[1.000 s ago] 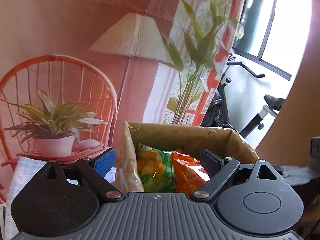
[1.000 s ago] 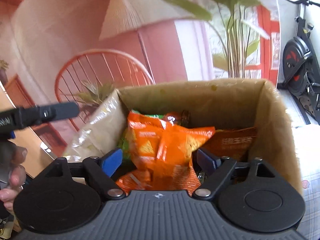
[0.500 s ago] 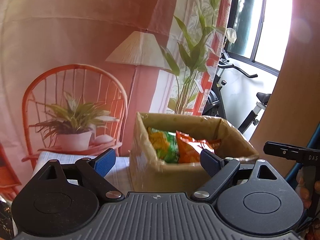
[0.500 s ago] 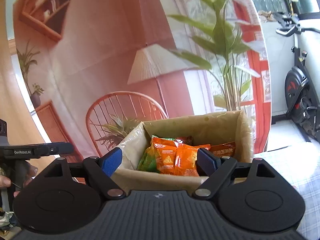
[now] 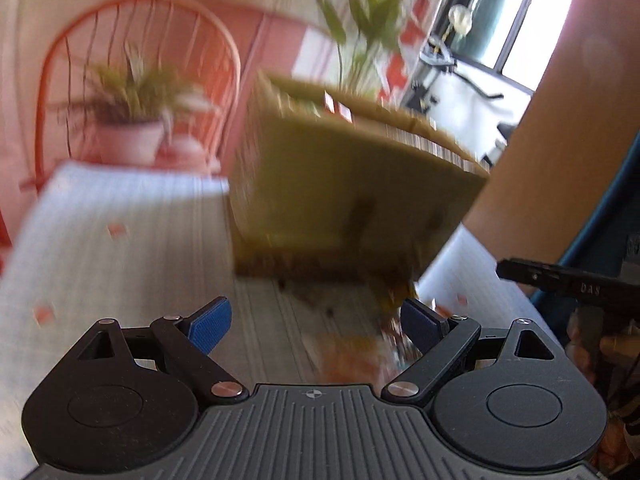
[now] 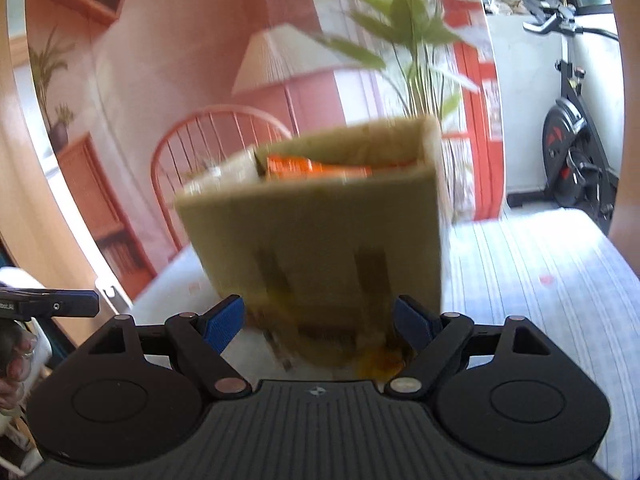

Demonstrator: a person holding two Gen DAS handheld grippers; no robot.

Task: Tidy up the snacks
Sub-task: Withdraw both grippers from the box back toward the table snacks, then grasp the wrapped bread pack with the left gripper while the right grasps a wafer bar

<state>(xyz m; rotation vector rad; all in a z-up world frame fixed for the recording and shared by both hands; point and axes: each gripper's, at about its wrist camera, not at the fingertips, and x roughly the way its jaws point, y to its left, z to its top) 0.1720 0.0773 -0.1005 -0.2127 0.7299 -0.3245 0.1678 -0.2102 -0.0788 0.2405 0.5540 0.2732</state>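
Both views are blurry.

Left gripper (image 5: 316, 322): blue pads (image 5: 210, 324) spread wide apart, nothing between them. It hangs low over the cloth (image 5: 120, 248), which is white w/ thin stripes & small red marks. Just past the right pad there's an orange-ish smear on the cloth, maybe a snack bag (image 5: 352, 354), too blurry to tell. Far right, the other gripper's black bar pokes in.

Right gripper (image 6: 318, 322): fingers also spread wide, gripping nothing. Something yellow-orange (image 6: 380, 360) lies on the cloth (image 6: 520, 264) near the right pad, right at the box's near bottom corner. Can't tell what it is. At the left edge, a hand (image 6: 16, 360) holds the other gripper.

The box (image 6: 320, 240) stands a bit farther out, in front of both grippers, on the cloth. It's brown cardboard, open on top. Orange snack bags (image 6: 304, 167) peek over its near wall, inside the box. In the left view only the box's (image 5: 348, 200) outside walls show.

Behind the box: a backdrop w/ a red chair (image 5: 132, 52), a pot plant (image 5: 132, 120), a lamp (image 6: 288, 56) & tall green leaves (image 6: 404, 32). Far right, an exercise bike (image 6: 572, 136) by the window.
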